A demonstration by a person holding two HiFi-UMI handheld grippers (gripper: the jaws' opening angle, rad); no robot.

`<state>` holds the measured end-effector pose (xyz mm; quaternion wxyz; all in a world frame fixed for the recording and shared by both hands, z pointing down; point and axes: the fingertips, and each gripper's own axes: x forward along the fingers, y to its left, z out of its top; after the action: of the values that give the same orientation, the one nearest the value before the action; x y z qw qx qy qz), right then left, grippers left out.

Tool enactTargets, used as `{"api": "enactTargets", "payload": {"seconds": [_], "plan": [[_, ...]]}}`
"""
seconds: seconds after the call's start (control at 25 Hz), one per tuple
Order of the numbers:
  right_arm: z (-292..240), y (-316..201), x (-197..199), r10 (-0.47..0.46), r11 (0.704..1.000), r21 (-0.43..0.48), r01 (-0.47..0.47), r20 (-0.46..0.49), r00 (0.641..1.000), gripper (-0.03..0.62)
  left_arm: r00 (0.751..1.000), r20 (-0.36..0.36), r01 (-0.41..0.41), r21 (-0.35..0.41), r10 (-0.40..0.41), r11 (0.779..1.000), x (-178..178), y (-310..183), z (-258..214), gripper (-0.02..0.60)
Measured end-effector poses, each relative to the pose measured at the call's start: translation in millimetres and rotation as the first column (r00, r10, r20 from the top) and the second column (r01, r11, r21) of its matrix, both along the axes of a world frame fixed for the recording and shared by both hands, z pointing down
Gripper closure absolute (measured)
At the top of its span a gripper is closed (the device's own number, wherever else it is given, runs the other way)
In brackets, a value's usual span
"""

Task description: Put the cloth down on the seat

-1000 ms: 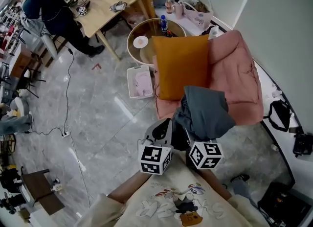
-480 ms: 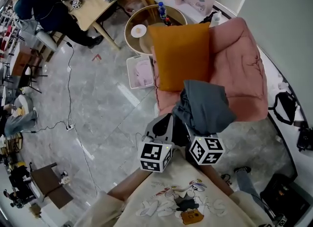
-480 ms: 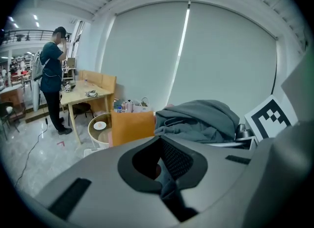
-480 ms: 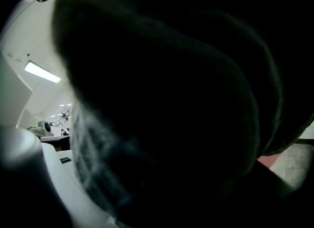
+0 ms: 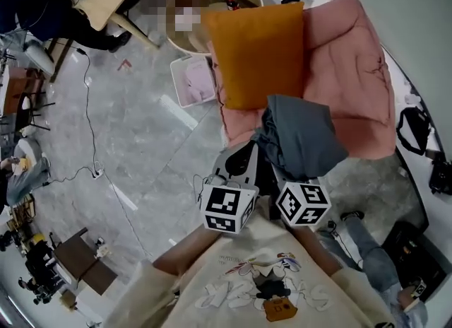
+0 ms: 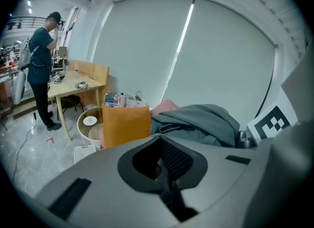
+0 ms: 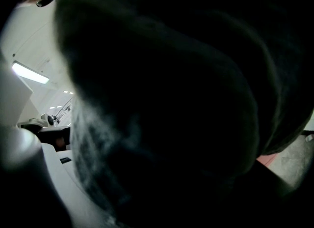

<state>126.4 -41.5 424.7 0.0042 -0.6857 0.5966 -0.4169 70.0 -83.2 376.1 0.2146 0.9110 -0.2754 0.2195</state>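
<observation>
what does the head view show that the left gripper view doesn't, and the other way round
Only the head view: the grey floor, the white tray lying on it beside the seat, the black bag at the right, the wearer's shirt, and the left hand-held gripper seen from outside.

Only the left gripper view: the tall window blind behind the furniture.

Both: the grey cloth, the orange cushion and the pink seat.
</observation>
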Motion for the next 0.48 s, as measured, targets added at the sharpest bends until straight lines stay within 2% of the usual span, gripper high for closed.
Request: {"api": "enactTargets", "payload": {"seconds": [0.2,0.48], "plan": [[20,-12,3,0.076,0.996,-0.052,-0.075,0.024,0.997,0.295,0.998,0.027,-0.054,-0.038,0.055,0.998,5,-12,20,0.578],[52,-32,9,0.132,0.986,-0.11,-0.128,0.028,0.991,0.295,0.991,0.05,-0.123,-0.078,0.127,0.989,16,-34,53,0.578]]}}
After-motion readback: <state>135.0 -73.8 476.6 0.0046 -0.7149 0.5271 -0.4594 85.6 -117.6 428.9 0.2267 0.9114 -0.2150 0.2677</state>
